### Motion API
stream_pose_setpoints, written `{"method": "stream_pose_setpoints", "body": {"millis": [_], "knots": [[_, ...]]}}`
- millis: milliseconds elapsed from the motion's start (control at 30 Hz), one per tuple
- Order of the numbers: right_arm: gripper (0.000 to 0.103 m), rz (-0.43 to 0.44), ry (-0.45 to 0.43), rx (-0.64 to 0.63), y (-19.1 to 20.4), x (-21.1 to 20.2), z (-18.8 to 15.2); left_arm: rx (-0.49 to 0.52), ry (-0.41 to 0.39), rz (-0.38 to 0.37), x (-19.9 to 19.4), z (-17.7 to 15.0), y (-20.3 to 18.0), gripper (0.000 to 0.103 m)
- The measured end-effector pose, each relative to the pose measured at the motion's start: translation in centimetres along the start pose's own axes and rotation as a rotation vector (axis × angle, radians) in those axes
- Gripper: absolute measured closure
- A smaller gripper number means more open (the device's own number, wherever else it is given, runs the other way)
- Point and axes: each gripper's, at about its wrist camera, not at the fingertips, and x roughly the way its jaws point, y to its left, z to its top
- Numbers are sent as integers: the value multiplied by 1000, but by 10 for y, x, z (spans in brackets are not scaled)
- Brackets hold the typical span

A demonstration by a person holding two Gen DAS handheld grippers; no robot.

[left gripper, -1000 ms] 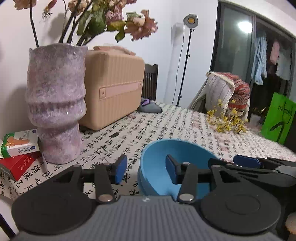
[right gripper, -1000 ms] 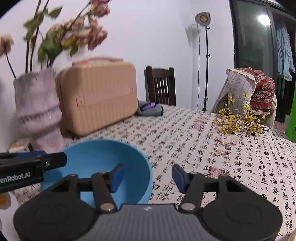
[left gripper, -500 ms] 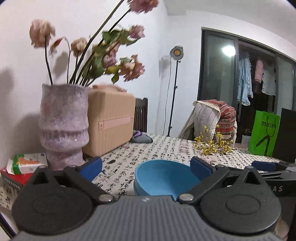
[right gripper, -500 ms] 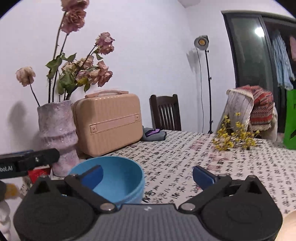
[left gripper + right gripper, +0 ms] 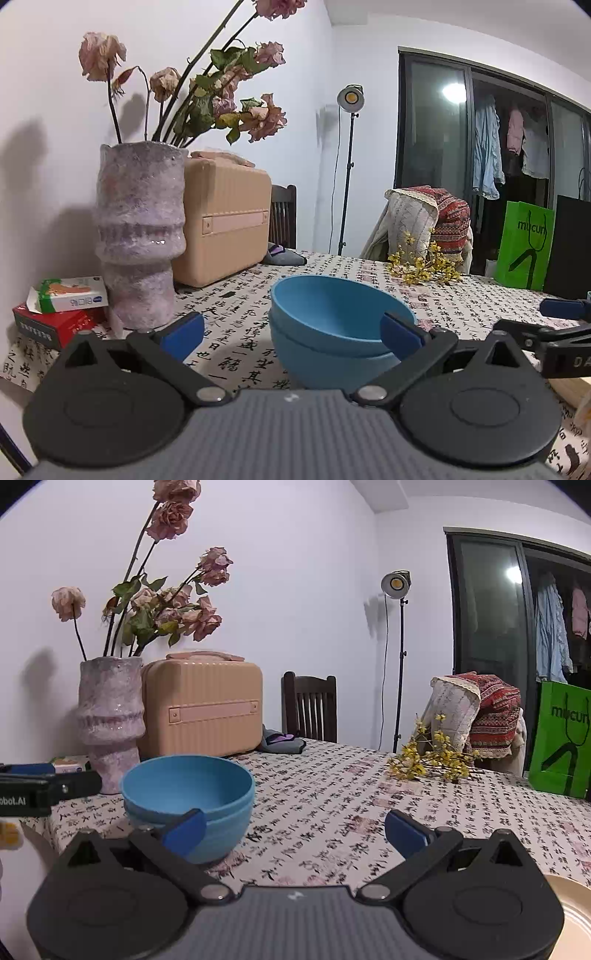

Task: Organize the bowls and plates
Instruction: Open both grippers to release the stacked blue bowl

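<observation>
Both tongs are spread as wide as they go and neither is gripping anything. The left tongs (image 5: 291, 332) sit level-ish, tipped slightly down, pointing straight at the stacked blue bowls (image 5: 334, 325); the blue pads frame the stack from this side, but nothing touches it as far as I can see. The right tongs (image 5: 293, 829) are just right of the bowls (image 5: 188, 794), same slight downward tilt, with the left pad overlapping the stack in view and the right pad over bare bench (image 5: 332, 812).

The bowls are two, nested, upright on the bench. Left of the bowls is the vase (image 5: 138, 236), with a tan case (image 5: 225, 225) behind it. Well right of the bowls, at the right tongs' corner, a cream plate (image 5: 570, 919) edge shows. Yellow sprigs (image 5: 424, 764) lie far behind the bowls, off right.
</observation>
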Motion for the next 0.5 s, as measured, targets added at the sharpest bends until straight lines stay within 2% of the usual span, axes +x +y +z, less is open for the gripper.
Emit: {"method": "stream_pose_setpoints", "body": {"millis": [233,500], "knots": [[0,-4,-2,16,-9,-10,-5,11,-13,11,-4,0,2,0],[0,-28,-36,4,-9,-13,-6,-14,-3,-21,-4,0,3,0]]}}
